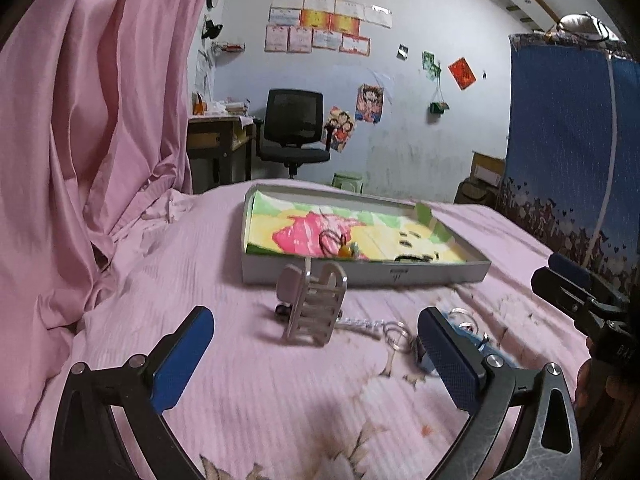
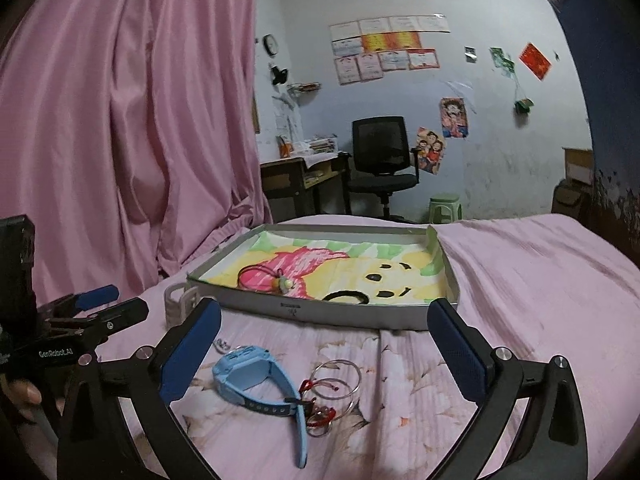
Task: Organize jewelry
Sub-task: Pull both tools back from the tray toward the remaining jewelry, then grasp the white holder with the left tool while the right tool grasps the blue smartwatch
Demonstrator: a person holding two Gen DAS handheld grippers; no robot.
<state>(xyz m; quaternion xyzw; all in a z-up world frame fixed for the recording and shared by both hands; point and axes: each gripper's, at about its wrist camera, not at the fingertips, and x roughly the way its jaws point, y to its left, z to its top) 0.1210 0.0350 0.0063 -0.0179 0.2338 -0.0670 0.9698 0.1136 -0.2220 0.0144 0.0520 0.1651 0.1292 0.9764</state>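
A shallow grey tray (image 1: 360, 274) lined with a cartoon cloth lies on the pink bed. In it are a black cord necklace with a pendant (image 1: 340, 246) and a black hair tie (image 1: 416, 258). My left gripper (image 1: 316, 356) stands open just short of a silver metal charm (image 1: 314, 304), whose chain and rings (image 1: 394, 334) trail to the right. My right gripper (image 2: 326, 344) is open above a blue watch (image 2: 256, 380) and clear bangles with red thread (image 2: 336, 384). Both lie on the sheet in front of the tray (image 2: 340, 314). Nothing is held by either gripper.
A pink curtain (image 1: 100, 120) hangs along the bed's left side and a blue patterned cloth (image 1: 568, 140) along the right. Beyond the bed are a black office chair (image 2: 380, 156), a desk (image 2: 296, 180) and a green stool (image 2: 444, 206). Each gripper shows at the other view's edge.
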